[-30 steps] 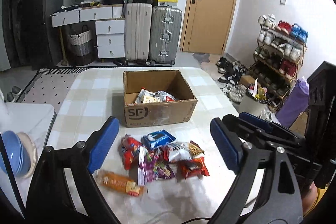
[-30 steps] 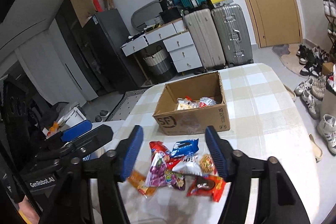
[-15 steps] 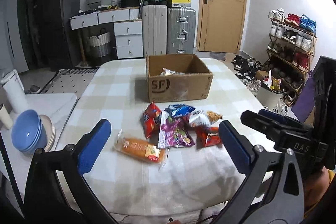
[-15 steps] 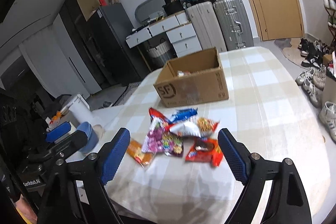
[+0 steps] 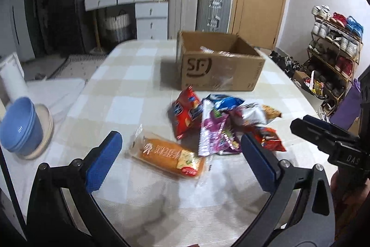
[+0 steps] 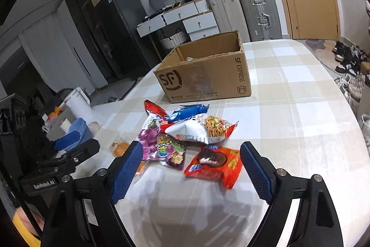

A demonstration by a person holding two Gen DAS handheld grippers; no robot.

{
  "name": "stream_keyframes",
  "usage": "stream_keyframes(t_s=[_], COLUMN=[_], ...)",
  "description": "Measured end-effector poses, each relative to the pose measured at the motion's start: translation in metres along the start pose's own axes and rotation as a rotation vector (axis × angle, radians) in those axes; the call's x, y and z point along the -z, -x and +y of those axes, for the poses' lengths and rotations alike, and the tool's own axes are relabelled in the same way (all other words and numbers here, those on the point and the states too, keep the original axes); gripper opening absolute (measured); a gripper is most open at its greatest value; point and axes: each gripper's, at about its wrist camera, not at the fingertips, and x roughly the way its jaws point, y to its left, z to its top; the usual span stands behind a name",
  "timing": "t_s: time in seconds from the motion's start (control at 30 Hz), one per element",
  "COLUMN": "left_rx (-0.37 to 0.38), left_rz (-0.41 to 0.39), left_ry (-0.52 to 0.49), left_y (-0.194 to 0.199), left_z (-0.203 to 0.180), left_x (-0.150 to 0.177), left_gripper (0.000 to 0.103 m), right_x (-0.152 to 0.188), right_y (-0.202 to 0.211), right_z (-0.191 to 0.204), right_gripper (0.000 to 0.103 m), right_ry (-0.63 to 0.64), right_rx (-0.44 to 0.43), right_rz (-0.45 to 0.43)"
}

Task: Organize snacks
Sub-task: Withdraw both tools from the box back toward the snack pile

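Note:
An open SF cardboard box point(image 5: 219, 68) stands mid-table with a few packets inside; it also shows in the right wrist view point(image 6: 203, 75). In front of it lies a pile of snack packets: an orange bread pack point(image 5: 170, 154), a red bag point(image 5: 186, 112), a purple candy bag point(image 6: 161, 147), a white noodle bag point(image 6: 203, 129), a blue pack point(image 6: 187, 111) and a red cookie pack point(image 6: 215, 162). My left gripper point(image 5: 180, 157) is open, low over the bread pack. My right gripper point(image 6: 190, 168) is open, low over the cookie pack.
The table point(image 6: 300, 108) has a checked cloth. Blue bowls on a plate point(image 5: 20, 129) sit on a side surface at the left. Suitcases, drawers and a door stand behind; a shoe rack point(image 5: 335, 50) is at the right.
Both grippers have dropped lower and closer to the snack pile. The snacks and box have not moved.

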Motion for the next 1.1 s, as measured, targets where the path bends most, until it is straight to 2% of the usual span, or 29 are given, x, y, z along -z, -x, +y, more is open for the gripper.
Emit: stream_keyframes(t_s=[0.1,0.2,0.33,0.5,0.63,0.7,0.8,0.97,1.1], left_rx=[0.012,-0.051,0.012,0.006,-0.002,0.023,0.041,0.051,0.073], left_rz=[0.000,0.009,0.039,0.035,0.053,0.071,0.084,0.081,0.105], left_ry=[0.029,0.008,0.030,0.049,0.134,0.200,0.244,0.204,0.087], left_y=[-0.008,-0.014,-0.021,-0.022,-0.022,-0.025,-0.029,-0.032,-0.046], left_z=[0.014,0.019,0.021,0.026,0.049,0.066,0.078,0.067,0.032], left_x=[-0.006,-0.006,-0.006,-0.006,-0.002,-0.001,0.004,0.006,-0.004], left_gripper=[0.102,0.102,0.102,0.102,0.102,0.102,0.102,0.102,0.102], right_x=[-0.004,-0.005,-0.005,-0.002,0.002,0.005,0.008,0.005,-0.002], right_y=[-0.010,-0.016,-0.019,-0.020,-0.021,-0.021,-0.023,-0.029,-0.042], right_z=[0.000,0.000,0.006,0.016,0.023,0.025,0.027,0.019,0.005], right_gripper=[0.087,0.087,0.087,0.087,0.087,0.087,0.087,0.087,0.087], right_ry=[0.027,0.029,0.063,0.128,0.160,0.164,0.169,0.120,0.051], right_rx=[0.006,-0.010,-0.003,0.023,-0.003,-0.008,-0.002,0.026,0.064], right_rz=[-0.018,-0.016,-0.020,-0.015,0.008,0.015,0.025,0.023,0.047])
